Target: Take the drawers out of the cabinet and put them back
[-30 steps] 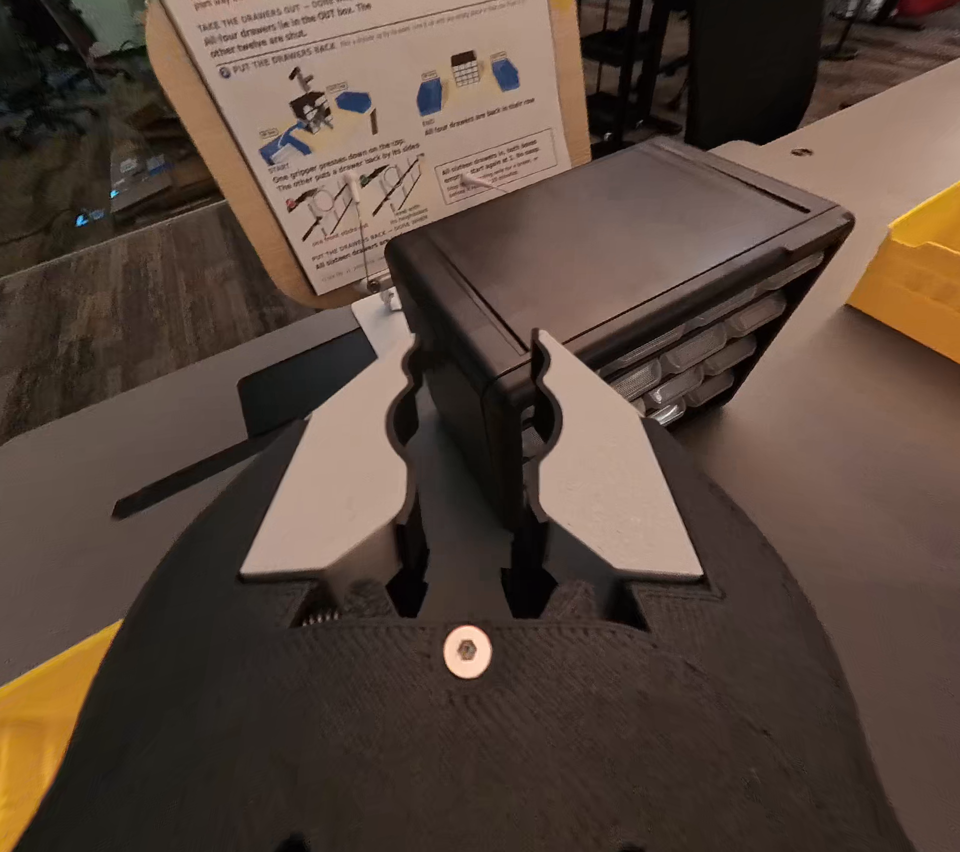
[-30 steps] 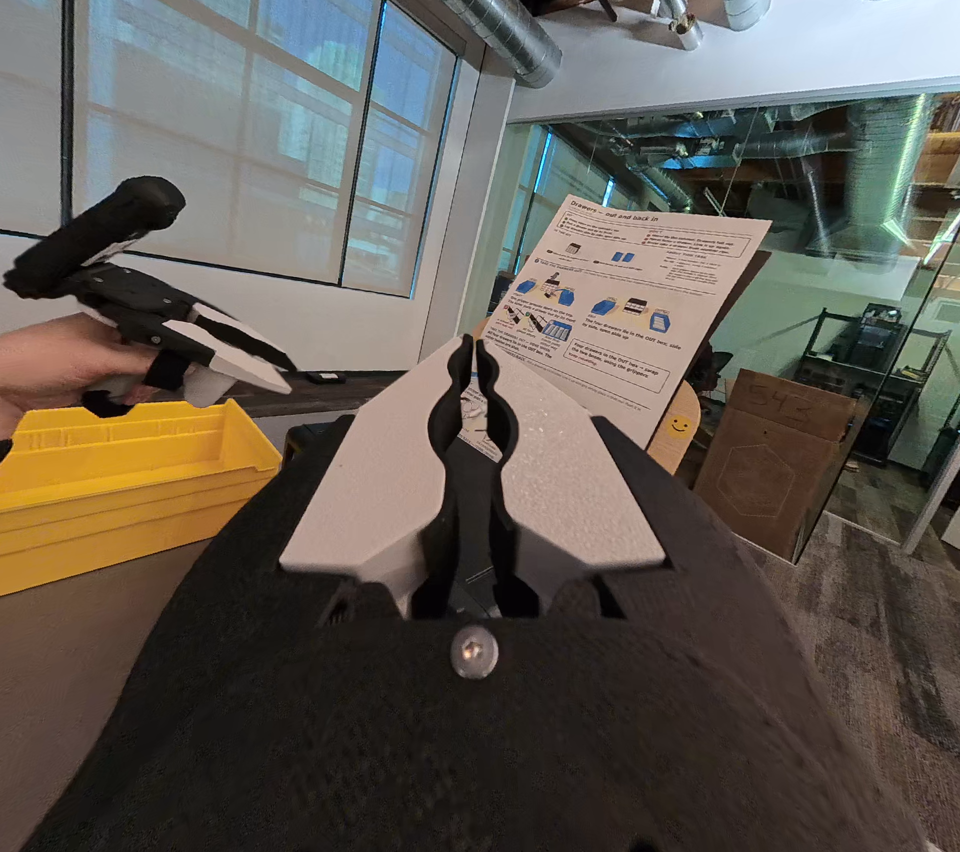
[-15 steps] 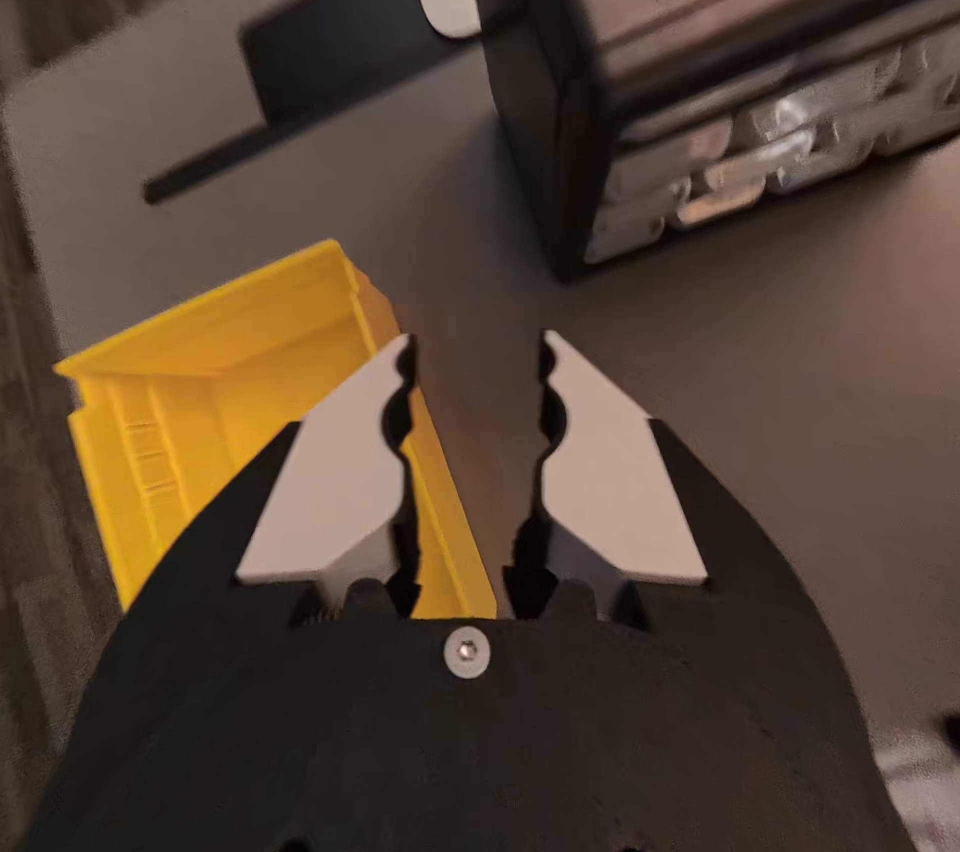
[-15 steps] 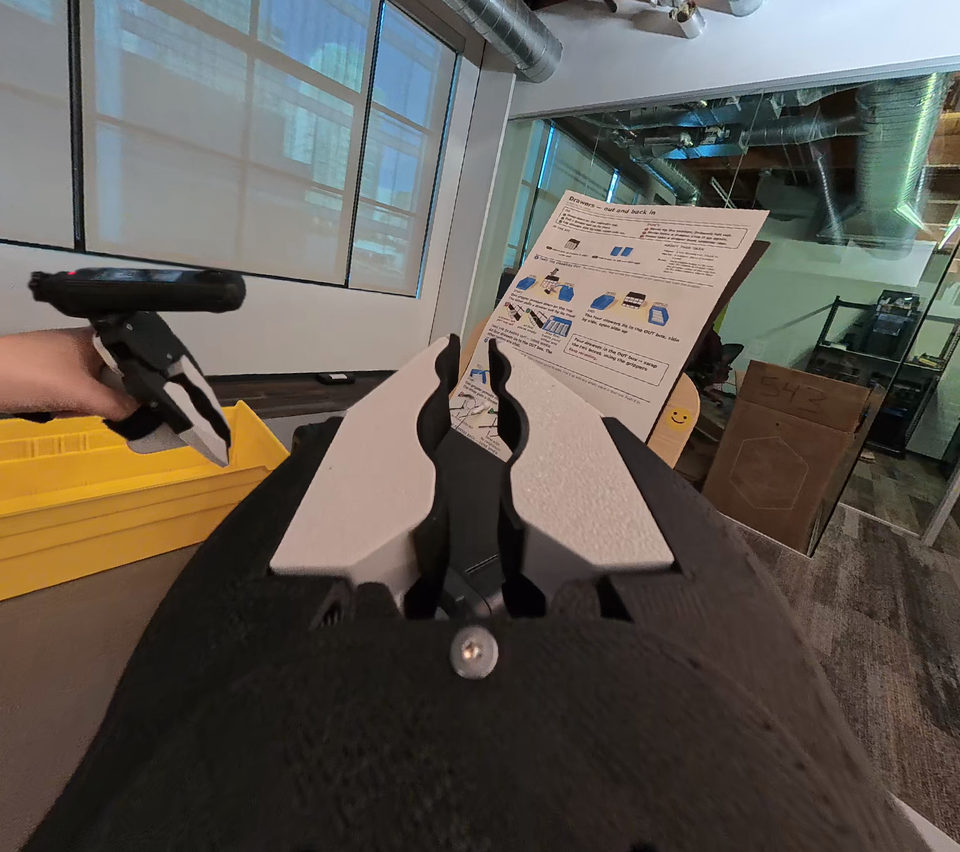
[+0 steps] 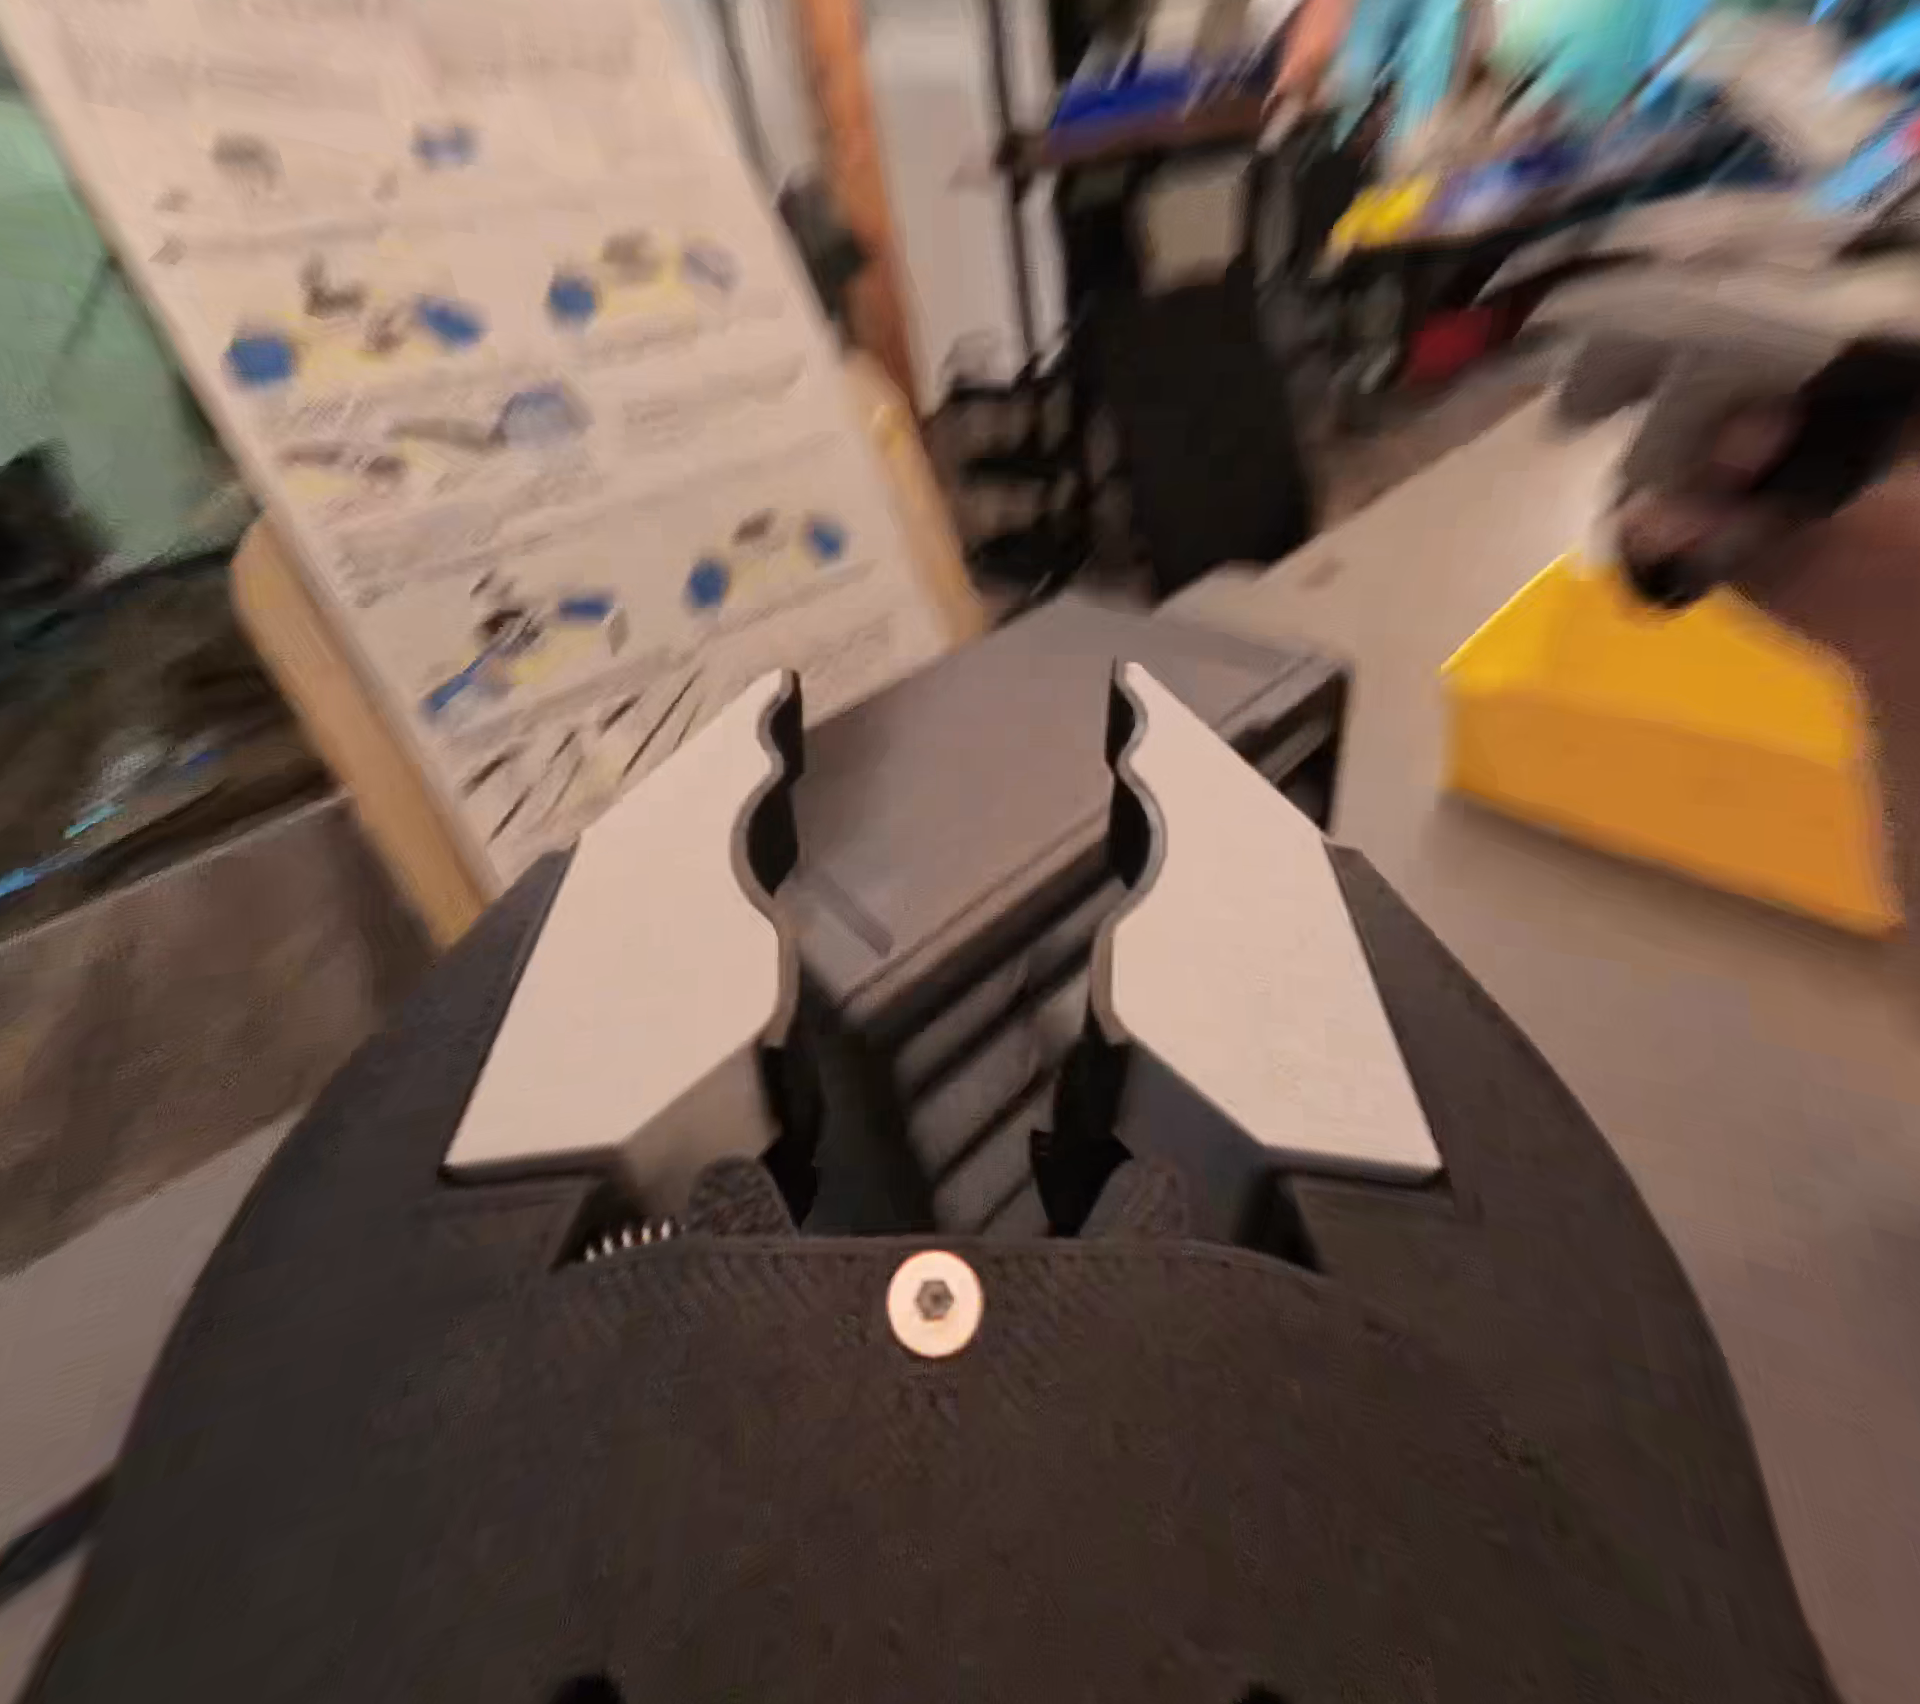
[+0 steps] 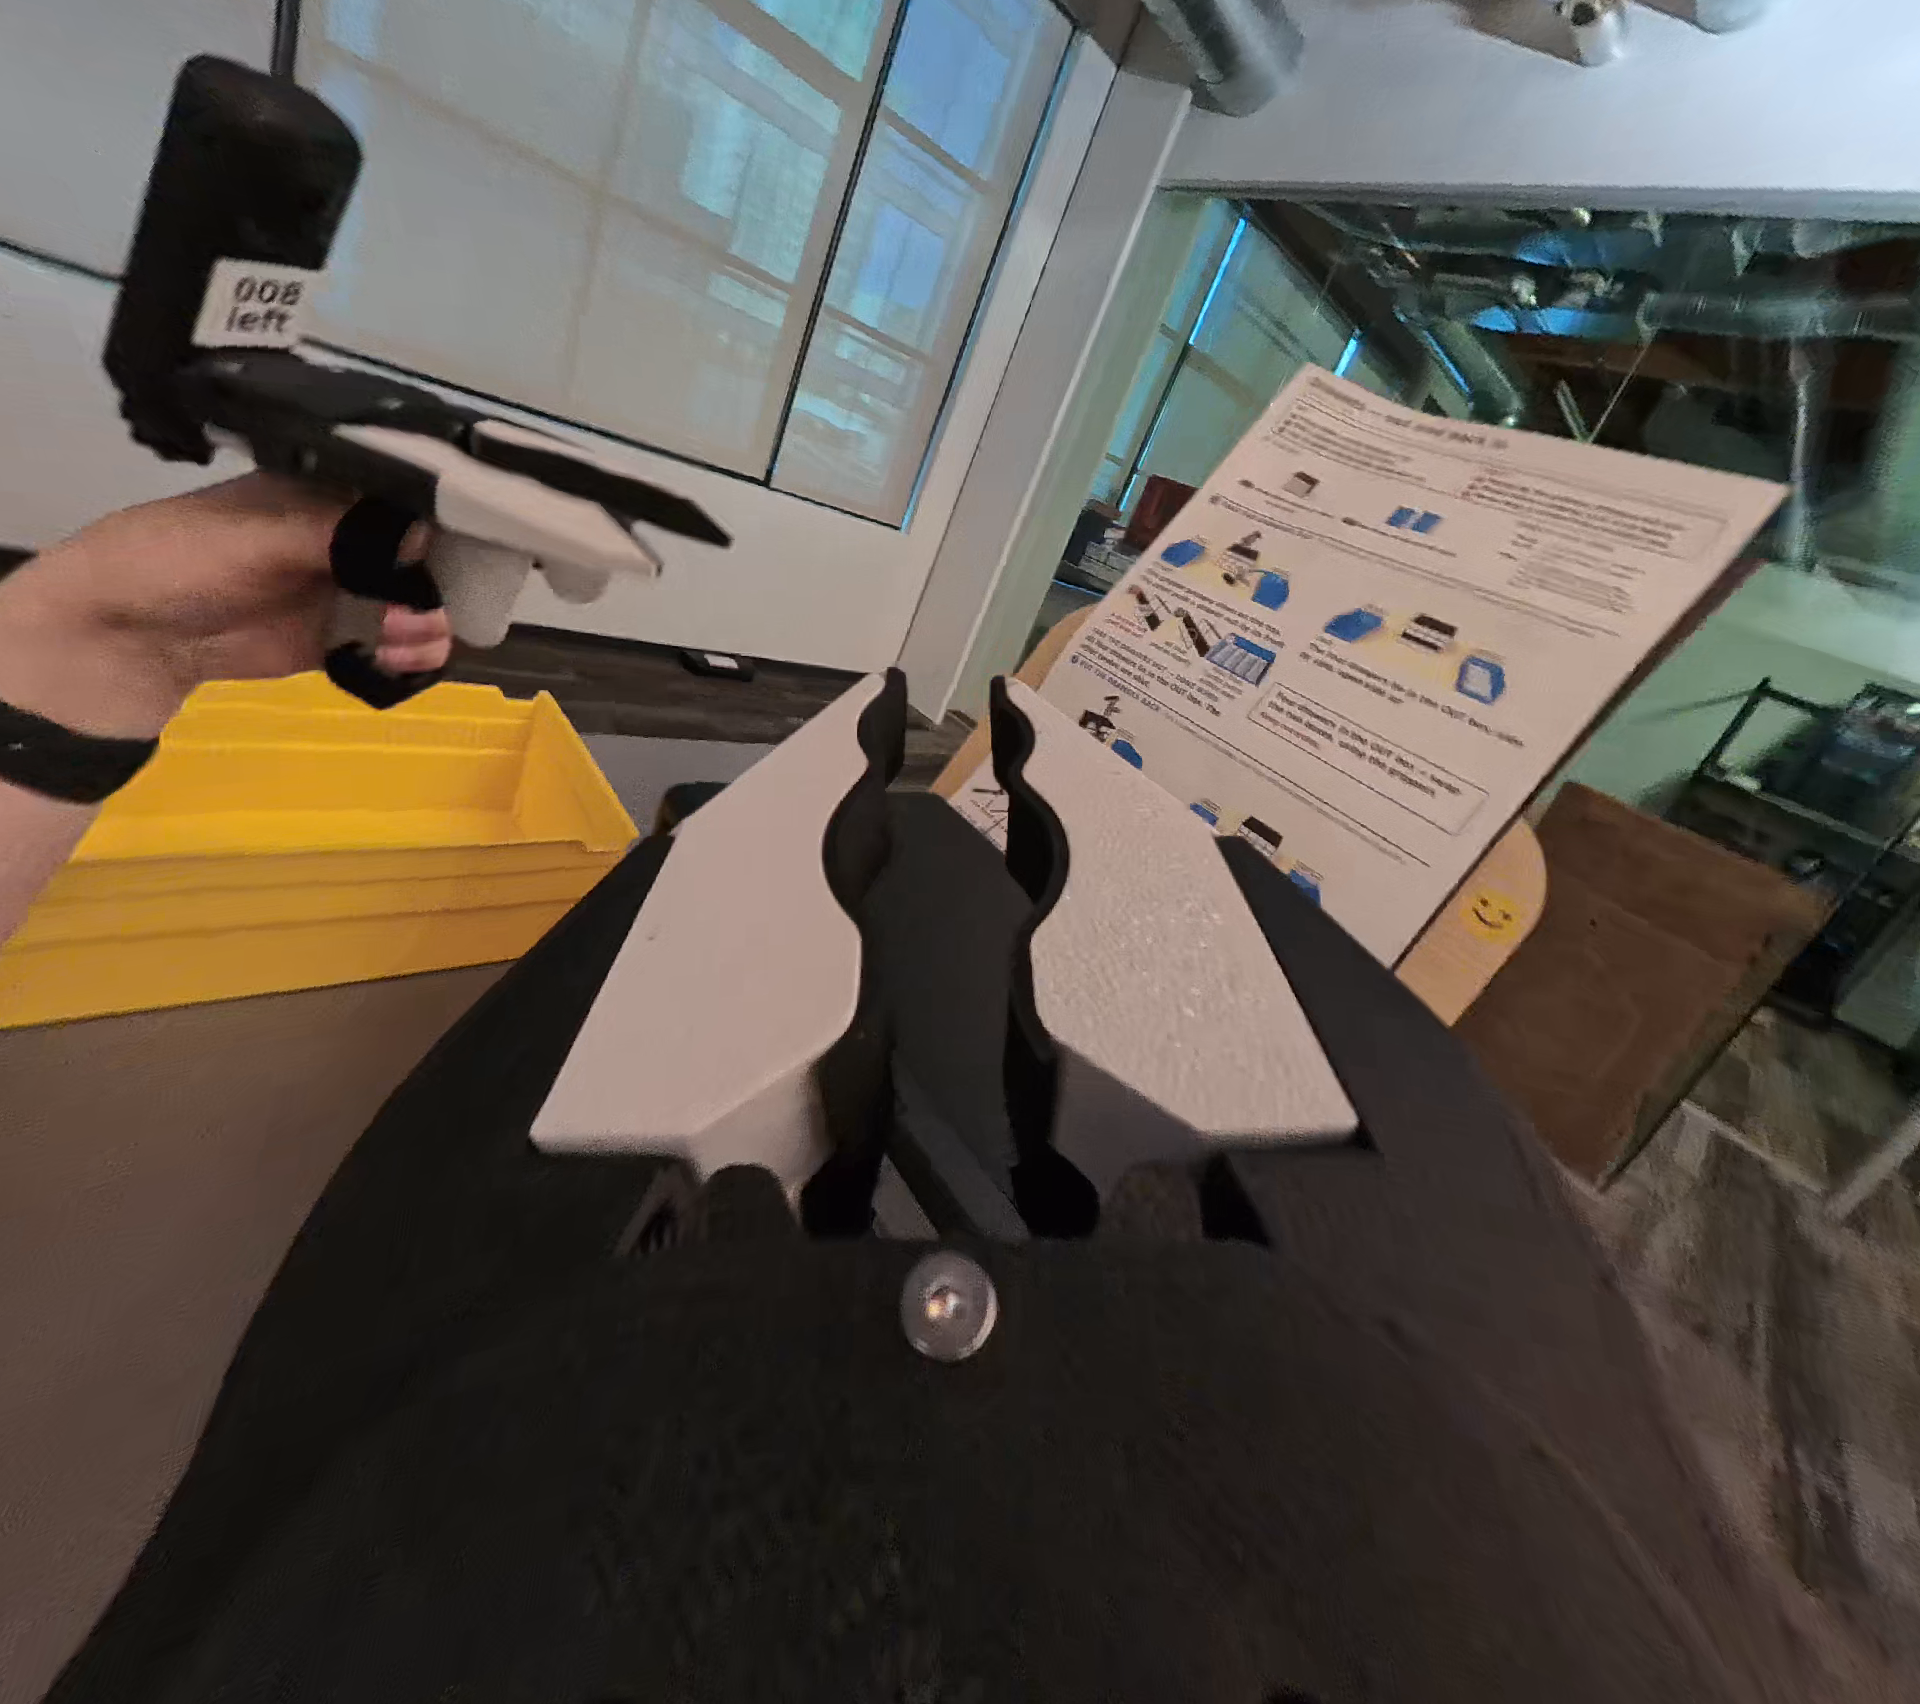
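Observation:
The black drawer cabinet (image 5: 1039, 781) stands on the grey table; I see its top, and its drawers do not show. My left gripper (image 5: 956, 698) is open and empty, held above the cabinet's near corner and pointing across its top. It also shows in the right wrist view (image 6: 675, 542), held up in a hand above a yellow bin (image 6: 312, 844). My right gripper (image 6: 945, 698) is open by a narrow gap and empty, pointing up toward the instruction board (image 6: 1403, 646). It shows as a blur in the left wrist view (image 5: 1714, 491), above another yellow bin (image 5: 1662, 771).
The instruction board (image 5: 499, 366) leans behind the cabinet. The yellow bins sit on the table to either side of the cabinet. A cardboard box (image 6: 1621, 958) and shelving stand on the floor beyond the table edge. The left wrist view is motion-blurred.
My left gripper dipped toward the left yellow bin, then swung back up over the cabinet. My right gripper's jaws went from shut to slightly parted, and it tilted upward.

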Demonstrator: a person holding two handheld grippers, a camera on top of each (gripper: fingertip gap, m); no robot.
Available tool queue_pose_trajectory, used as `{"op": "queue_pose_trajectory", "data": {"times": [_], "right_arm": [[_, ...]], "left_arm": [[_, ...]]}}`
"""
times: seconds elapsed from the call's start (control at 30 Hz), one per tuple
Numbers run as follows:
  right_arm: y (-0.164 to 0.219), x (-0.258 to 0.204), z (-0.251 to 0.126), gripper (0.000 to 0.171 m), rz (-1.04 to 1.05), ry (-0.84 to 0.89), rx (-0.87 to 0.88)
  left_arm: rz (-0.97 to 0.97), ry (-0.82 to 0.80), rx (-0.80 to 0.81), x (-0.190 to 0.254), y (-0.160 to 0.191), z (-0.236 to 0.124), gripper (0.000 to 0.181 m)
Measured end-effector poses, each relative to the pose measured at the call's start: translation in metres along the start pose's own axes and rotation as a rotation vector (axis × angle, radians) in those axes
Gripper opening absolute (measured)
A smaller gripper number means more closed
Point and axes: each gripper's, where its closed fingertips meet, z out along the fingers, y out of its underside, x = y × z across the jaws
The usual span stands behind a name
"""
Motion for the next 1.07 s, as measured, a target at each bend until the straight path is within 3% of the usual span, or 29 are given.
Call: {"op": "queue_pose_trajectory", "data": {"times": [0.03,0.17,0.3,0.33,0.4,0.53,0.63,0.87,1.07], "right_arm": [[0.002,-0.006,0.006,0.014,-0.044,0.011,-0.008],[0.008,-0.023,0.025,0.015,-0.272,0.12,-0.059],[0.011,-0.039,0.035,0.016,-0.354,0.13,-0.064],[0.013,-0.04,0.037,0.016,-0.347,0.126,-0.068],[0.016,-0.043,0.04,0.017,-0.332,0.114,-0.07],[0.019,-0.043,0.041,0.016,-0.331,0.116,-0.089],[0.017,-0.044,0.039,0.016,-0.338,0.113,-0.089],[0.019,-0.043,0.039,0.016,-0.364,0.116,-0.113],[0.024,-0.045,0.04,0.016,-0.389,0.107,-0.154]], "left_arm": [[-0.061,0.046,0.061,-0.001,-0.005,0.001,0.06],[-0.228,0.123,0.06,-0.014,0.014,0.011,0.065],[-0.135,0.007,-0.032,-0.038,0.044,0.024,0.065],[-0.124,-0.007,-0.043,-0.042,0.049,0.027,0.059],[-0.126,0.02,-0.024,-0.04,0.052,0.03,0.027],[-0.227,0.115,-0.131,-0.032,0.078,0.041,0.024],[-0.226,0.143,-0.183,-0.029,0.089,0.043,0.0],[-0.238,0.122,-0.308,-0.031,0.113,0.045,0.0],[-0.21,0.092,-0.339,-0.031,0.113,0.044,0.0]]}}
